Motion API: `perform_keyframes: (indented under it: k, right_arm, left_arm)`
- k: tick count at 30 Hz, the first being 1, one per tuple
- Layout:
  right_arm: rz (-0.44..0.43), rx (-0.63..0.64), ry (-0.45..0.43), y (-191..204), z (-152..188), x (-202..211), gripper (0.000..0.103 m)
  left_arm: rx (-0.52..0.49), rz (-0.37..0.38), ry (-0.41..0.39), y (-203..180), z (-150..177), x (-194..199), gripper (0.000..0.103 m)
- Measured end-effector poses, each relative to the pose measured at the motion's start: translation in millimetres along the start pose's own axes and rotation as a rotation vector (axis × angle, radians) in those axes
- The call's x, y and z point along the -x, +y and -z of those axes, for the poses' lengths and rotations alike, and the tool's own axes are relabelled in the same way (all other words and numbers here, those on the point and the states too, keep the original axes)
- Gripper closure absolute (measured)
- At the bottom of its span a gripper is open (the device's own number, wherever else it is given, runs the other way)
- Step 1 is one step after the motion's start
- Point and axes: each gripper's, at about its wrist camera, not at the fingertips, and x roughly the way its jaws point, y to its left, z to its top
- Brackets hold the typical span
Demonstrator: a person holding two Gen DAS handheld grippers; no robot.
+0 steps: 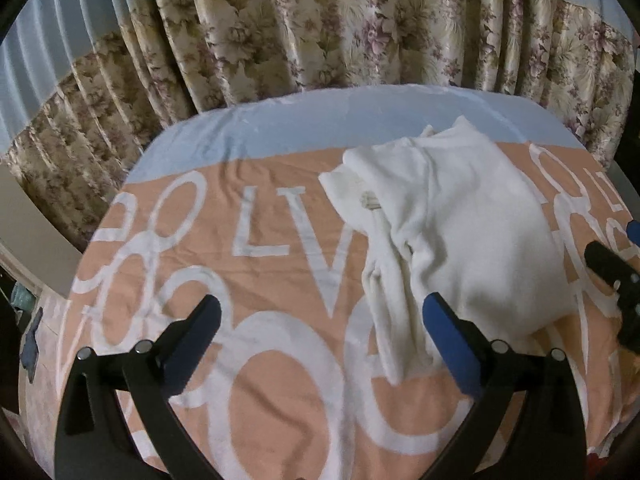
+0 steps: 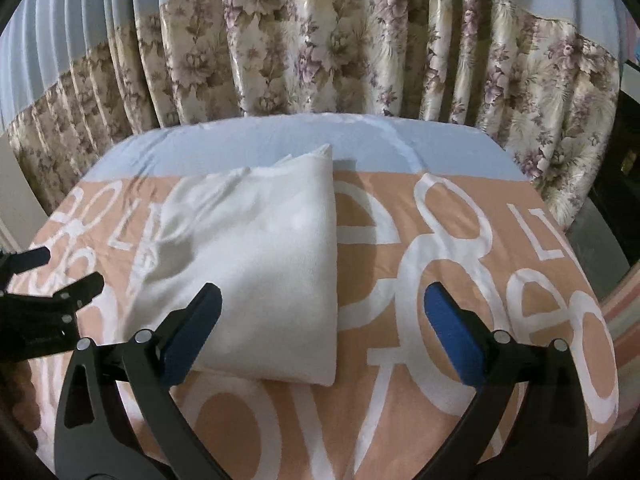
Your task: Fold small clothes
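The floral curtain [image 2: 320,52] hangs at the far side. The peach bedspread [image 1: 280,360] lies below me. My white garment [image 2: 260,280] lies folded mid-bed. My left gripper [image 1: 322,320] and right gripper [image 2: 322,308] gape wide, holding nothing.

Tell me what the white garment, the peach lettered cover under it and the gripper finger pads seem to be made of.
White garment: soft, matte knit or fleece, judging by its fuzzy surface and rounded folds. Peach lettered cover: thin woven cloth, probably cotton, with fine creases and flat printed letters. Finger pads: blue, matte, probably rubber or foam; the arms behind them look like black hard plastic.
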Motion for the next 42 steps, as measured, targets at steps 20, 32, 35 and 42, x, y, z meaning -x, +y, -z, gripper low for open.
perform_keyframes:
  k: [20, 32, 35, 42]
  right_arm:
    - [0.062, -0.053, -0.101, 8.8, -33.9, 102.7, 0.003]
    - [0.095, -0.037, -0.171, 7.4, -41.8, 128.1, 0.003]
    - [0.1, -0.036, -0.167, 6.3, -39.9, 125.7, 0.003]
    - [0.094, -0.034, -0.154, 6.3, -39.6, 120.5, 0.003]
  left_arm:
    - [0.105, -0.087, -0.193, 21.2, -13.3, 120.8, 0.002]
    - [0.126, -0.121, -0.215, 29.6, -15.3, 138.7, 0.002]
    - [0.136, -0.123, -0.203, 34.0, -12.7, 136.0, 0.002]
    - [0.141, -0.126, -0.202, 38.8, -10.8, 132.3, 0.002]
